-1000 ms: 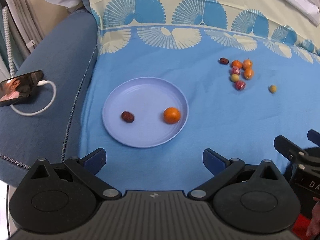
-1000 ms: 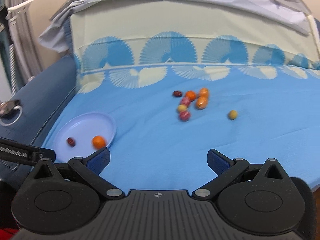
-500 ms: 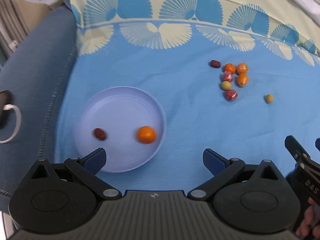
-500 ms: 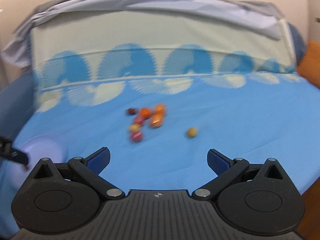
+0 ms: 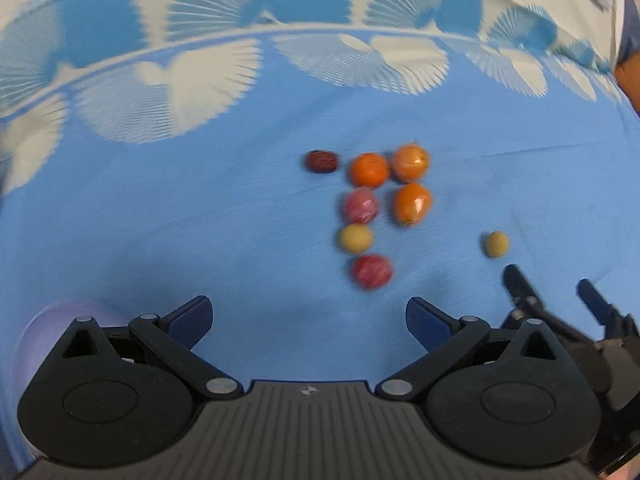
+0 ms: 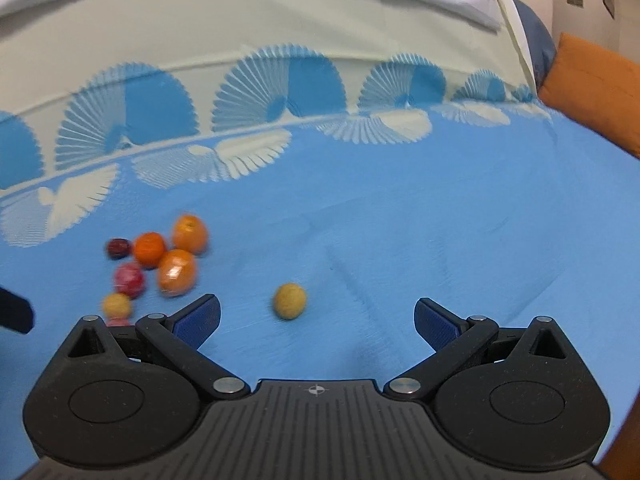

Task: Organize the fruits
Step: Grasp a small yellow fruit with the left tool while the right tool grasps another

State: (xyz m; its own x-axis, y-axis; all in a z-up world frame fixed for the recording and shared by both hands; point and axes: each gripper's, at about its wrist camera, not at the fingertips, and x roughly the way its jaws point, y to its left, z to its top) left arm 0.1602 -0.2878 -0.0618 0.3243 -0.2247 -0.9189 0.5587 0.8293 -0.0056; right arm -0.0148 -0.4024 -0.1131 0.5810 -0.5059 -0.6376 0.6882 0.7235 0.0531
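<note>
Fingers on the right gripper [image 6: 316, 320] are spread wide with nothing between them, and the lone yellow-brown fruit [image 6: 289, 301] sits just ahead of the gap, a bit toward the left finger [image 6: 198, 318]. It's round, so no long axis to worry about, any closing direction should work. I'd say the right side is clearly the nearer one for this piece; from the left wrist view the same fruit [image 5: 496, 244] is off to the right, just beyond the tips of the right gripper poking into frame.

The left gripper [image 5: 308, 316] is also wide open and empty, pointed more at the cluster: a red fruit [image 5: 372, 271] closest, then a yellowish one [image 5: 355, 237], a pinkish one [image 5: 360, 205], three oranges [image 5: 412, 203] and a dark date [image 5: 321, 161] at the far end. All of it lies on the blue bedsheet [image 6: 420, 220]. A plate's rim [image 5: 44, 320] peeks out at lower left behind the left gripper. Pictures are a bit blurry, so fine details are iffy.
</note>
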